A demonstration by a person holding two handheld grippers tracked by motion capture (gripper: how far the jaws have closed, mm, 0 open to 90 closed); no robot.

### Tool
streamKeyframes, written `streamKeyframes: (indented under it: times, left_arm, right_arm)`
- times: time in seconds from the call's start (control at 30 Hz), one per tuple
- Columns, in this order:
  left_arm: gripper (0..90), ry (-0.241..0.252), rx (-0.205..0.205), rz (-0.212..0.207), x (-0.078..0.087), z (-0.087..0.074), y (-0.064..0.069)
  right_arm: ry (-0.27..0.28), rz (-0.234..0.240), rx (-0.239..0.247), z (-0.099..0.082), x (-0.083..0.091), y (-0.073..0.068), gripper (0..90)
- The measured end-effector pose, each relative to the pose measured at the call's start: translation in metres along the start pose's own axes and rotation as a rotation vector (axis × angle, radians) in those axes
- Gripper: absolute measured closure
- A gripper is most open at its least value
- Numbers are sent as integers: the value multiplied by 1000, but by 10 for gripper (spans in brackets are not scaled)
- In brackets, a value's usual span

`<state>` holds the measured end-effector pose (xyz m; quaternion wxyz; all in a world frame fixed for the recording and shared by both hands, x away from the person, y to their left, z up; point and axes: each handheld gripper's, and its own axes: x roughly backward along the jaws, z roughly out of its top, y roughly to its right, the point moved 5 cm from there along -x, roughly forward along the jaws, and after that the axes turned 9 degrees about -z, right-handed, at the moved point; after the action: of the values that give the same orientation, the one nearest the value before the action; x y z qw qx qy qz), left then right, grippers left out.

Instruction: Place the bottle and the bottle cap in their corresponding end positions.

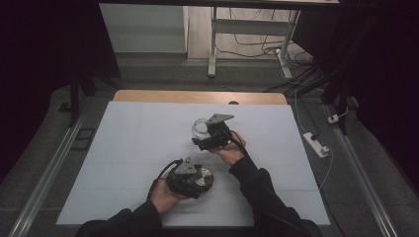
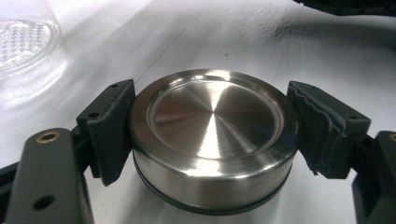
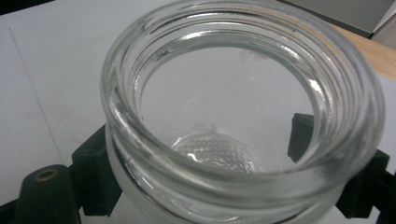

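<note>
While the person's forearms come in from the near edge of the white table [image 1: 123, 148], the left gripper [image 1: 196, 178] sits low at the left of the pair, its jaws pinching a round steel lid [image 2: 212, 140] by its sides. In the left gripper view both black pads [image 2: 112, 130] press flat against the lid's rim, and the lid hangs just above the table sheet. Farther right and deeper on the table, the right gripper [image 1: 201, 134] clamps a clear glass jar [image 3: 243, 116] below its threaded mouth. That jar stands open, mouth up, well apart from the lid, with a wooden strip [image 1: 197, 96] behind it.
</note>
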<state>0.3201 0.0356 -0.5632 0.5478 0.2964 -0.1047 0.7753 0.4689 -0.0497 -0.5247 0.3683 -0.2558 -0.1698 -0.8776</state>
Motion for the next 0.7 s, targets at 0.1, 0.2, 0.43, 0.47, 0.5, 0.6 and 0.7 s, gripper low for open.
streamKeyframes:
  times: [0.1, 0.2, 0.43, 0.47, 0.5, 0.6, 0.7]
  left_arm:
    - [205, -19, -3, 12, -2, -1, 0]
    - [206, -34, -1, 15, -3, -2, -1]
    - [205, -65, 4, 21, -6, -5, -3]
    - [205, -65, 8, 18, -6, -5, -4]
    - [205, -66, 7, 17, -6, -5, -4]
    - [204, -69, 14, 11, -6, -5, -5]
    - [203, -80, 10, 4, -6, -6, -6]
  right_arm:
    - [-6, 0, -2, -1, -3, 0, 149]
    - [-12, -1, -2, -2, -6, 0, 149]
    - [-25, -7, -1, -5, -10, 1, 149]
    - [-27, -7, -1, -5, -11, 1, 149]
    - [-31, -7, 0, -6, -11, 1, 149]
    - [-36, -6, 1, -8, -13, 1, 149]
    - [-43, -8, 7, -10, -15, 1, 148]
